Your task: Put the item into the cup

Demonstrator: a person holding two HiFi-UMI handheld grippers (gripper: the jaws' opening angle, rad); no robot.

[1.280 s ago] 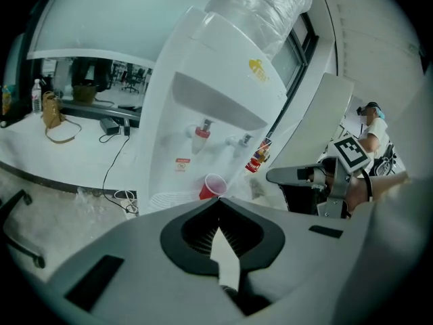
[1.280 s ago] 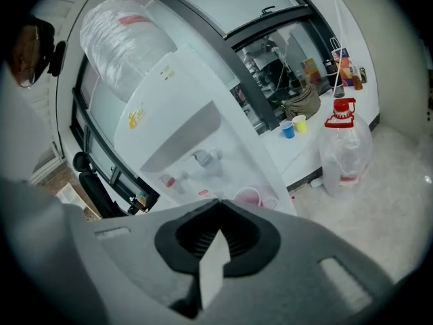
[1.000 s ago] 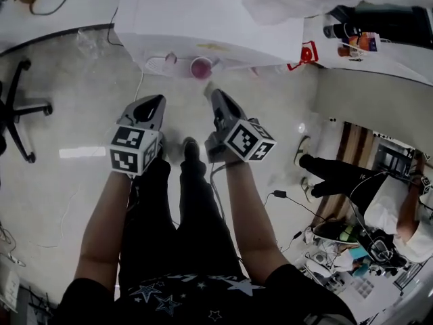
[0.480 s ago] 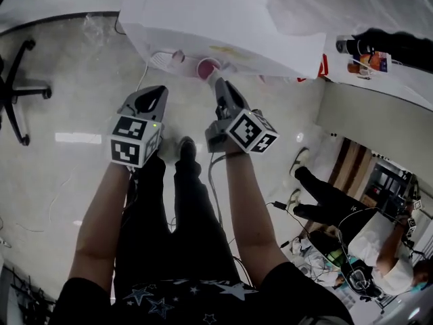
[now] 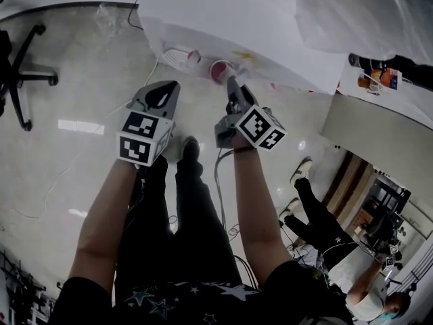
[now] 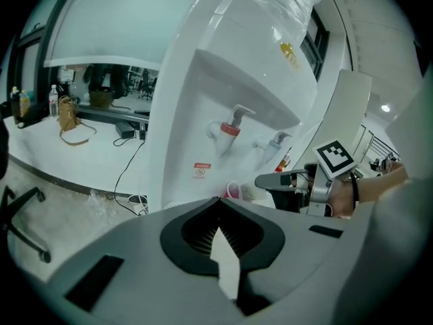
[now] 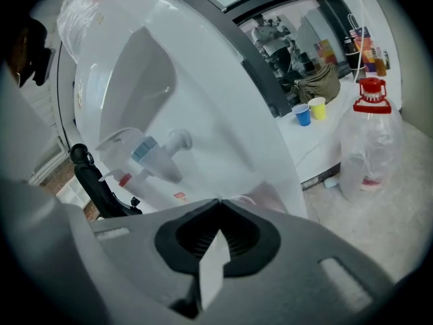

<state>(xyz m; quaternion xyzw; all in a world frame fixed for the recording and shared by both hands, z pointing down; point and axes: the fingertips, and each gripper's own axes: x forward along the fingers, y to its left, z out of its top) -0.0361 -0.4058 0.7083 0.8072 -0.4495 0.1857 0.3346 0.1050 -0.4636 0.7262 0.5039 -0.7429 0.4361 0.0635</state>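
Pale floor (image 5: 81, 66) lies below a dispenser (image 5: 270, 19) with a cup (image 5: 220, 71); left gripper (image 5: 164, 88) and right gripper (image 5: 232, 82) are both closed, empty.

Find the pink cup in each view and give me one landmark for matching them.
Head view: the pink cup is at top centre, at the foot of the water dispenser.
Left gripper view: the cup is at centre, just above the jaw tips and below the red tap.
Right gripper view: the cup is right of centre, just beyond the jaw tips.
Shared landmark: the white water dispenser, in all three views.
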